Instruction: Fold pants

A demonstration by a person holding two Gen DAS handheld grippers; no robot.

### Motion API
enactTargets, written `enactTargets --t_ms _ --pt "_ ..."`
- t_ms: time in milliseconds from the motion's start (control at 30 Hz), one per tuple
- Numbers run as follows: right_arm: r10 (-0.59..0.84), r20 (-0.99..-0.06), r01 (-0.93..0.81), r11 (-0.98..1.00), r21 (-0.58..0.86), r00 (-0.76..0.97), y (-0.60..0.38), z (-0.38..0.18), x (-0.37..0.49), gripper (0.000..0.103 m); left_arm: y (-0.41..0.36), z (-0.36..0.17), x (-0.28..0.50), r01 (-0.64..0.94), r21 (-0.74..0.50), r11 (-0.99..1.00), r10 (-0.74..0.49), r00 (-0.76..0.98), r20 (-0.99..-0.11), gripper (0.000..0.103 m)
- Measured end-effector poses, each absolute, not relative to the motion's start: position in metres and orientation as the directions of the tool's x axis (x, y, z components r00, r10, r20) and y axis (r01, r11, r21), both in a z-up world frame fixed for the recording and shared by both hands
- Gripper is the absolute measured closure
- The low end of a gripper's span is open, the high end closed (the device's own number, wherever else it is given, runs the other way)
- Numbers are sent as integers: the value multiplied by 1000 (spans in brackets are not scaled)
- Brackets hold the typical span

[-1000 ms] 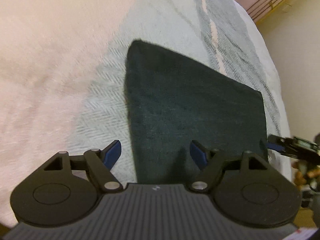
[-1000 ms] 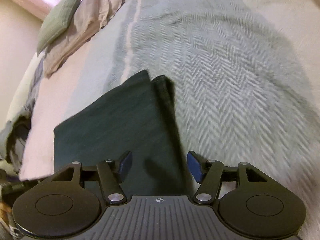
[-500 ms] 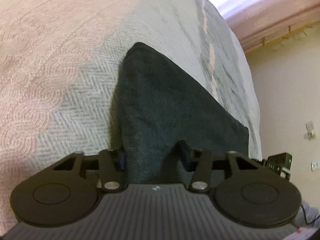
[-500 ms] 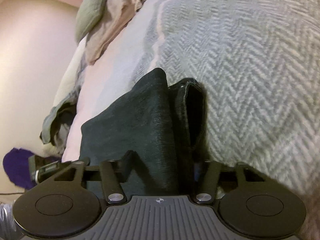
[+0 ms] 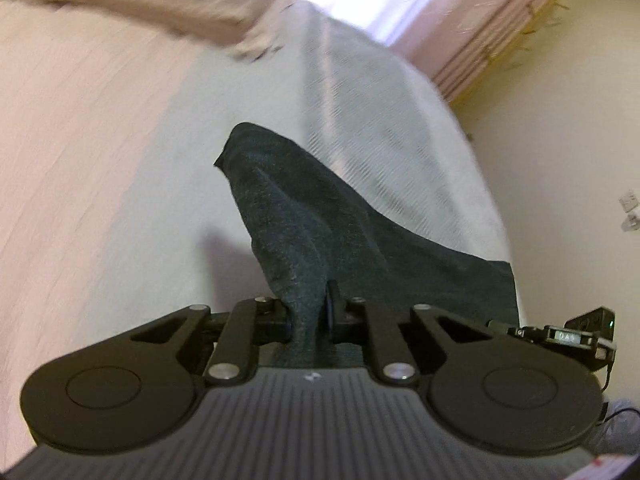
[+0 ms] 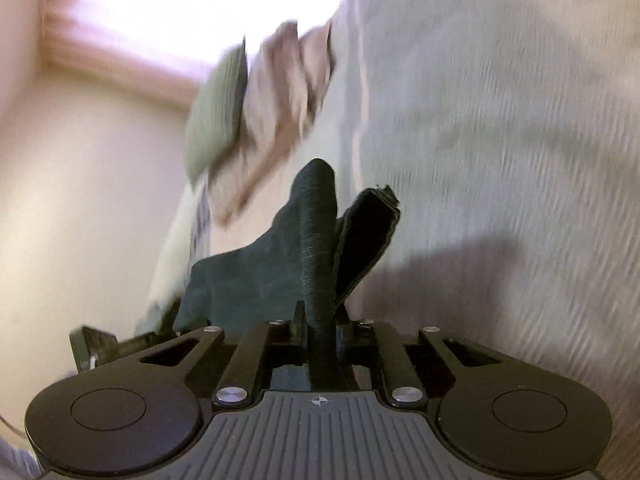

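The dark green folded pants (image 5: 320, 232) lie on the bed, their near edge pulled up into a ridge. My left gripper (image 5: 310, 312) is closing, its jaws pinching a bunch of that cloth. In the right wrist view the pants (image 6: 280, 260) rise in a peak, with a folded flap standing to the right. My right gripper (image 6: 320, 320) is closing too, and the fabric is squeezed between its jaws. Part of the right gripper (image 5: 568, 334) shows at the cloth's right corner in the left wrist view. The pants' underside is hidden.
A pale herringbone blanket (image 5: 380, 120) covers the bed beside a pink quilt (image 5: 80, 140). Pillows (image 6: 248, 112) lie at the head of the bed, a green one leftmost. A cream wall (image 5: 560, 140) and the bed's edge run close by the pants.
Both grippers went from open to pinching the near edge of the pants. They rose and moved, and the flat cloth now stands up in bunched peaks.
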State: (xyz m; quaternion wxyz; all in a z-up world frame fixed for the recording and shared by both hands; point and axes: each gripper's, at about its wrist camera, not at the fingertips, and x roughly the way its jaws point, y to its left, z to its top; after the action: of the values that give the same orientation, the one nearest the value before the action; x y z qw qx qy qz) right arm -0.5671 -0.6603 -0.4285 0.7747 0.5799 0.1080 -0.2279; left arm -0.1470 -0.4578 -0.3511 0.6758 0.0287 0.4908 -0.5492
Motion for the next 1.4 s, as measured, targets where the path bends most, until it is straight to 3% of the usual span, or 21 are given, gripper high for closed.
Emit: enactTargets --t_ms 333,533,667,733,900,1000,1167,1267,1333,1400 --pt "-450 -490 608 164 776 747 -806 -389 -651 95 -729 -348 -173 855 -506 119 -734 -268 -625 92" --pt "-531 -550 699 119 705 645 -874 -407 -670 94 -830 -372 -183 861 -503 82 -730 -291 -618 92" --pt "-576 -689 843 1 537 440 -902 -437 -667 85 -882 -407 -185 904 -403 141 -697 -199 -689 83" --pt "-579 -759 914 -54 402 299 -901 -445 -661 66 -892 -421 -179 936 -309 169 -656 -127 -744 83" --pt "-699 -702 976 -30 215 133 -851 -412 -633 66 -854 -405 -179 980 -158 120 -694 -31 -719 83" --pt "-737 -662 989 59 134 134 -821 -405 -600 66 -829 -403 -208 997 -76 0 -708 -54 -705 83" --pt "-642 -762 989 148 -11 88 -804 -454 -565 66 -813 -448 -237 999 -8 -37 -618 -29 -785 80" --pt "-646 -760 995 104 0 68 -799 -453 -570 65 -804 -455 -232 999 -37 32 -593 -11 -805 79" --pt "-631 -774 998 63 15 52 -794 -440 -570 65 -796 -446 -228 996 -59 67 -589 -8 -808 69" --pt "-638 -768 999 42 31 50 -777 -423 -567 65 -786 -430 -231 995 -56 87 -585 5 -811 67"
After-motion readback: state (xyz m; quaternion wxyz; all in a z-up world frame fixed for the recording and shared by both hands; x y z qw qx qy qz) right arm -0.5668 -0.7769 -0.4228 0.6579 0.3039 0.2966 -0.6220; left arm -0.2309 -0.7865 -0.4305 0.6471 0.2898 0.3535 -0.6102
